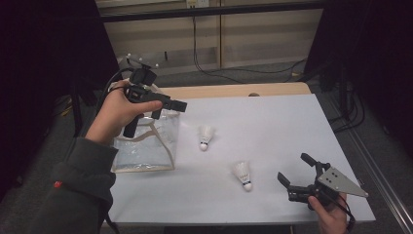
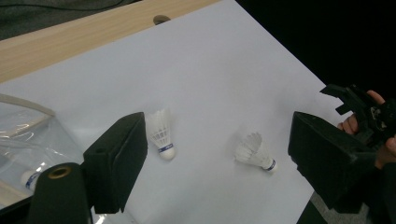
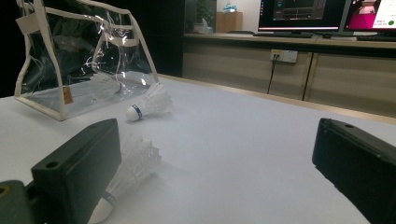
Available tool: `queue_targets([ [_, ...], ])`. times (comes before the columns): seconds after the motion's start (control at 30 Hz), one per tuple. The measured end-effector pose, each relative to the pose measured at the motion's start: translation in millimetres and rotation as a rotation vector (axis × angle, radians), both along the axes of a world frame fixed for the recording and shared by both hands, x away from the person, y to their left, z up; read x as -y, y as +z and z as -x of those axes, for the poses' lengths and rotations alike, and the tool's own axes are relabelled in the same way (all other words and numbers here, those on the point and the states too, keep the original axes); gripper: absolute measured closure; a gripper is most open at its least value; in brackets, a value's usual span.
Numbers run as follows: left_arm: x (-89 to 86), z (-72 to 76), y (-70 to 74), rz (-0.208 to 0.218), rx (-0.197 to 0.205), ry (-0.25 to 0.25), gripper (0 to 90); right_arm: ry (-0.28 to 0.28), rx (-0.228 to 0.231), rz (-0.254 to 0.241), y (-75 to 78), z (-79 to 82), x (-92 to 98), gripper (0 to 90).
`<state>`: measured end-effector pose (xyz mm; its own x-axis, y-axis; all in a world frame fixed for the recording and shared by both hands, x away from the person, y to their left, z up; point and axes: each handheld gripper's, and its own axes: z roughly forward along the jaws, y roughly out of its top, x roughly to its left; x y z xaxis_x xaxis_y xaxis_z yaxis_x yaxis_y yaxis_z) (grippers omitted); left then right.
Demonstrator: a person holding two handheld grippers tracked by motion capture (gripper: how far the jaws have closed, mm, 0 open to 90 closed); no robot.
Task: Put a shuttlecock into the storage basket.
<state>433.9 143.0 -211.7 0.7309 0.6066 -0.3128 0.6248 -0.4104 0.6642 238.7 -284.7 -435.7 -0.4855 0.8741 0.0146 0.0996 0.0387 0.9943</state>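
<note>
Shuttlecocks are what you are gathering, and the near shuttlecock (image 1: 243, 175) lies on its side on the white counter (image 1: 272, 122) just to the left of your right gripper (image 1: 294, 171) in the high view. Its long axis runs slantwise: the cork tip with its blue band points toward you, the white feather skirt away. From the right gripper view it sits low at the left, partly behind the left jaw, so a small shift that way would bring it between the jaws. Your right gripper stands wide apart with nothing in it, and it is much the nearer of the two.

Farther off, the second shuttlecock (image 1: 205, 137) lies between the first one and the clear bag (image 1: 146, 146), cork also toward you. Another shuttlecock (image 2: 29, 178) seems to rest inside that bag. Your left gripper (image 1: 168, 107) hangs above the bag's mouth, jaws apart and empty, well away from either loose one.
</note>
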Motion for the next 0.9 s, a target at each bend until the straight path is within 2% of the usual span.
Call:
queue_targets([
  [0.43,13.4,6.3,-9.4,-0.004,-0.003,-0.04,18.3,-0.006,-0.001,0.003,-0.5,2.2,1.6,1.3],
  [0.63,17.6,8.3,-16.0,0.003,-0.01,-0.04,17.1,-0.002,-0.006,0.008,-0.7,1.1,-0.4,1.3],
  [0.9,22.0,11.6,-25.5,0.009,0.0,-0.056,15.1,0.005,-0.01,0.012,-2.5,-1.5,-2.1,1.3],
])
